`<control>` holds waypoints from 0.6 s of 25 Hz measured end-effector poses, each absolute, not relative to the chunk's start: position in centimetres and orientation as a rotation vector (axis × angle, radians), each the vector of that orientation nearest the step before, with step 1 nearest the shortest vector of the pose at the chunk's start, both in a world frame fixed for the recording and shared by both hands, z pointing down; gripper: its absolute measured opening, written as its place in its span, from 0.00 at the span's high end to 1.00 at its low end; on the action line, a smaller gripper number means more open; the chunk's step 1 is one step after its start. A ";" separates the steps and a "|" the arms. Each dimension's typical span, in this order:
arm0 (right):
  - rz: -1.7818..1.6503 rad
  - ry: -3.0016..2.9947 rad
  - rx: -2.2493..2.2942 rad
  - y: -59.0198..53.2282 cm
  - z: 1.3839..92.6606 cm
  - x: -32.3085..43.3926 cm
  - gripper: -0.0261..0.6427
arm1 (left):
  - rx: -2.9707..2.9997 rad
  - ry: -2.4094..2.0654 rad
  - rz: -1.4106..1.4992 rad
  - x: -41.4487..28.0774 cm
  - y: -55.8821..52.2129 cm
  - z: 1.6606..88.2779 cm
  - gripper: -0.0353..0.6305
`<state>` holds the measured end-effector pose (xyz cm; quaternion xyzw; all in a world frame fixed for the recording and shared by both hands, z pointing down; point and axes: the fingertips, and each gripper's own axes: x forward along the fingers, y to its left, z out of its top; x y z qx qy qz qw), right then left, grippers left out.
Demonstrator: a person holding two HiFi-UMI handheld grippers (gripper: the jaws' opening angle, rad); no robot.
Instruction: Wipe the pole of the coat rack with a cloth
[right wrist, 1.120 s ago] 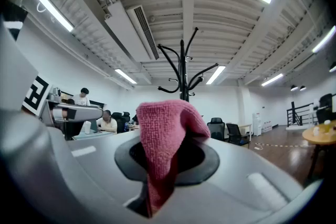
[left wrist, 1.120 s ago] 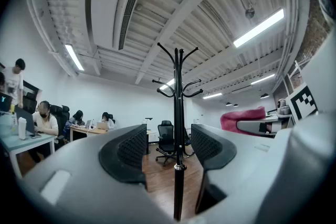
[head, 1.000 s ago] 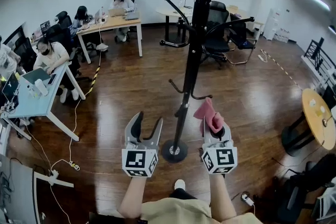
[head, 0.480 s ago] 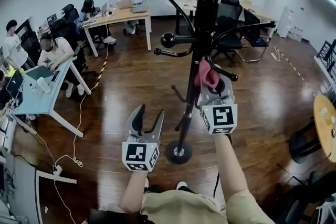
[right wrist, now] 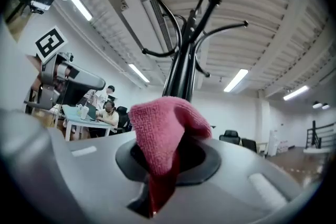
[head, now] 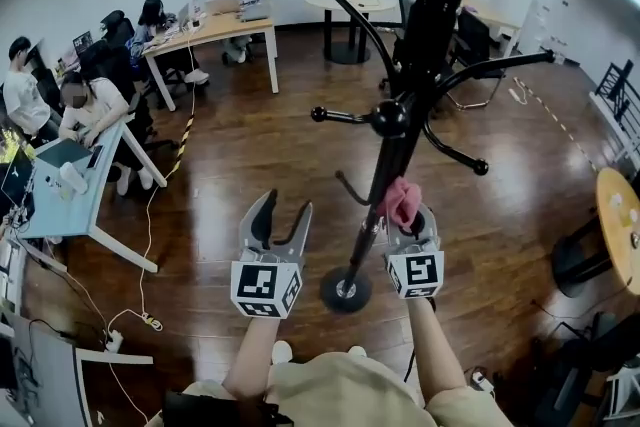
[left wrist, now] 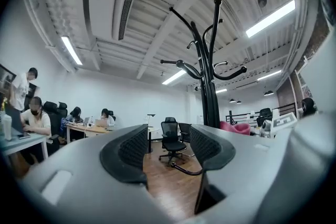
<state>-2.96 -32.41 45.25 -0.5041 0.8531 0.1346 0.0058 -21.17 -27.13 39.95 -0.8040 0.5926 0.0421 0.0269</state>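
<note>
A tall black coat rack (head: 400, 125) with curved hooks stands on a round base (head: 345, 290) on the wooden floor. My right gripper (head: 405, 215) is shut on a pink cloth (head: 400, 200) that rests against the pole's lower part. In the right gripper view the pink cloth (right wrist: 163, 131) bulges out of the jaws, with the pole (right wrist: 181, 73) rising just behind it. My left gripper (head: 280, 220) stands open and holds nothing, to the left of the pole. The left gripper view shows the coat rack (left wrist: 210, 86) a little to the right of its jaws.
Desks (head: 215, 35) with seated people stand at the left and back left. A round table (head: 350, 5) and office chairs (head: 470, 40) are behind the rack. A round wooden table (head: 620, 225) is at the right edge. Cables (head: 140, 315) lie on the floor at the left.
My right gripper, raised high on the pole half a second ago, has come down along it with the cloth. The left gripper has stayed about where it was.
</note>
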 end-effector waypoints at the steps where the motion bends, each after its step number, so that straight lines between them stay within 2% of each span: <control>1: 0.340 2.672 -1.604 -32.5 47.3 -2.9 0.91 | -2.496 1.827 0.125 -21.3 -27.4 40.3 0.60; 10: -0.285 2.592 -1.744 -33.2 62.4 -2.2 0.91 | -2.555 1.743 0.088 -22.0 -28.3 40.5 0.60; 15: -0.358 2.600 -1.726 -33.3 62.2 -1.8 0.91 | -2.585 1.712 0.074 -22.4 -28.6 40.8 0.60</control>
